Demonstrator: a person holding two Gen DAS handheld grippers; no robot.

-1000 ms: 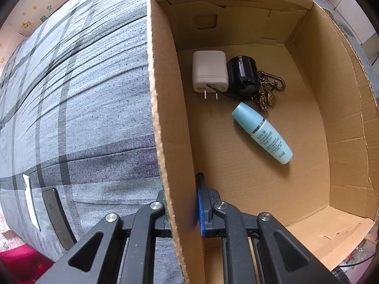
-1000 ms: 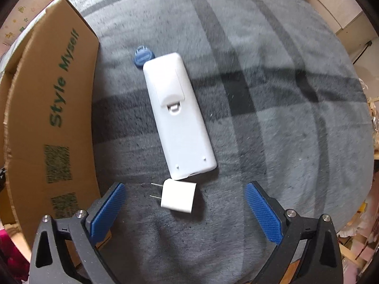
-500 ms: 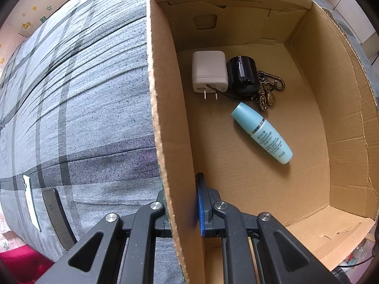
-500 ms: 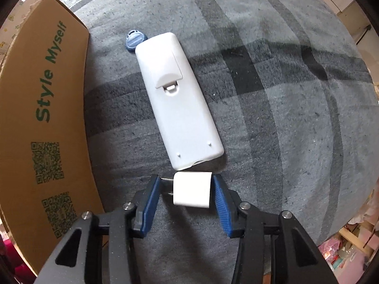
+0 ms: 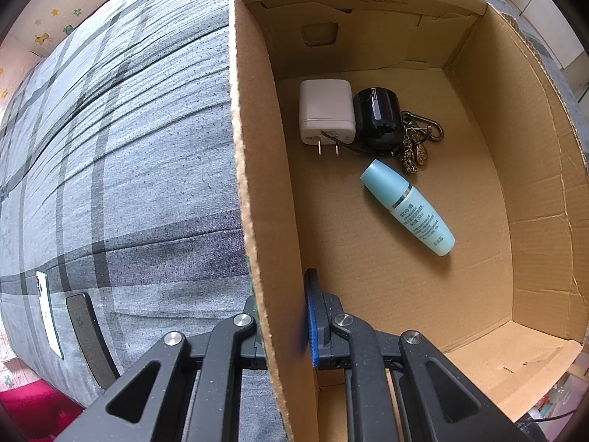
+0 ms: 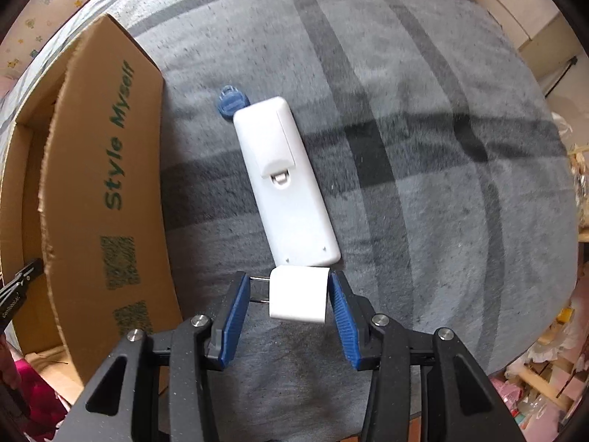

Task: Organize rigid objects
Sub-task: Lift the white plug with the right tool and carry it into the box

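Observation:
My right gripper [image 6: 291, 296] is shut on a small white plug adapter [image 6: 299, 299], its prongs pointing left, lifted just off the grey plaid blanket. Beyond it lies a long white remote [image 6: 285, 180] face down, with a small blue tag [image 6: 231, 102] at its far end. My left gripper [image 5: 283, 316] is shut on the side wall of the cardboard box [image 5: 257, 169]. Inside the box lie a white charger [image 5: 325, 112], a black cylinder with a key ring [image 5: 377, 118] and a teal bottle [image 5: 408, 208].
The box [image 6: 99, 199], printed "Style Myself", stands at the left of the right wrist view. Two flat devices [image 5: 84, 328] lie near the blanket's edge at the left of the left wrist view. Open blanket [image 6: 423, 147] stretches to the right of the remote.
The right gripper went from wide open above the plug adapter to shut on it, then rose a little with it. The left gripper kept its hold on the box wall.

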